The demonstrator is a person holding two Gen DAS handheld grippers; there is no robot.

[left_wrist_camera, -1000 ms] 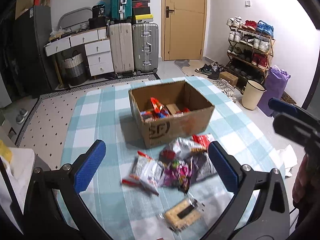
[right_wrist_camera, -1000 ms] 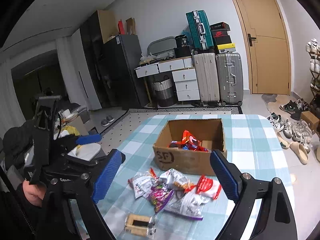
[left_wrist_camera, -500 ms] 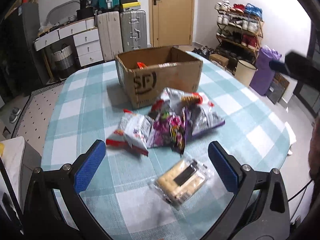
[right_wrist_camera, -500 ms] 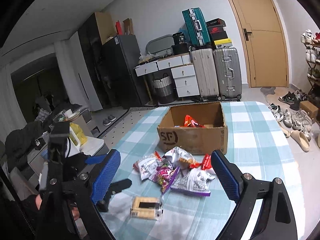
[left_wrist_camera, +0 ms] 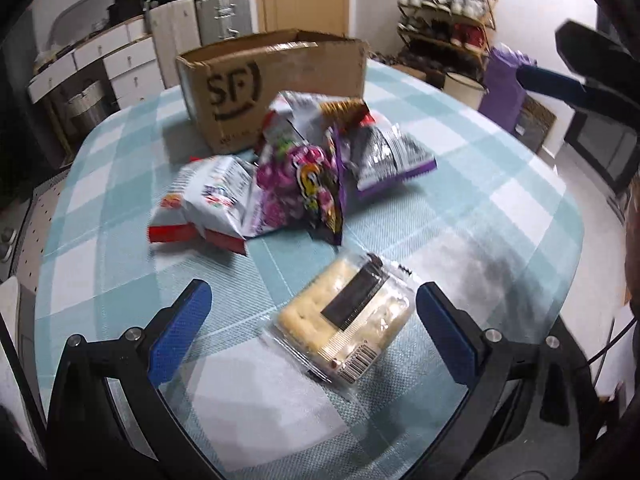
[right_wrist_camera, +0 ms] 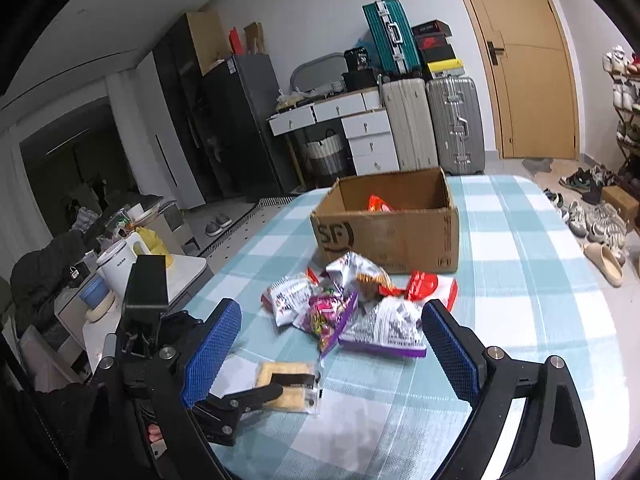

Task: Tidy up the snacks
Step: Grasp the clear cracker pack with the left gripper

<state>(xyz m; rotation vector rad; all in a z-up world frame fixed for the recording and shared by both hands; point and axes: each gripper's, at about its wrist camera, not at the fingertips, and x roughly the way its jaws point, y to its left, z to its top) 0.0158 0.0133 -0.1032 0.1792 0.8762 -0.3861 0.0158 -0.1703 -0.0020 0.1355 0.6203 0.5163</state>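
A round table (left_wrist_camera: 500,184) under a blue-and-white checked cloth fills a cluttered room, with suitcases (right_wrist_camera: 454,124), a white chest of drawers (right_wrist_camera: 366,138) and a wooden door (right_wrist_camera: 532,80) along the wall behind the table. On the table stands an open cardboard box (right_wrist_camera: 394,232) marked with a black logo, a red packet (right_wrist_camera: 380,204) showing inside it. Just in front of the box lies a loose heap of snack bags: a white-and-red bag (left_wrist_camera: 208,204) at the heap's left, a purple bag (left_wrist_camera: 304,188) in the middle, a silver bag with purple trim (left_wrist_camera: 390,154) to the right, and a red-and-white bag (right_wrist_camera: 430,286) nearest the box.

Nearer than the heap, apart from it, a clear-wrapped pack of crackers (left_wrist_camera: 348,320) lies flat on the cloth. The left gripper (left_wrist_camera: 312,320) hangs low over it, its blue pads spread wide on either side of the pack and not pressing on it. The right gripper (right_wrist_camera: 330,344), to the right of the pack, also stands wide open and empty, aimed toward the heap of bags and the box beyond.
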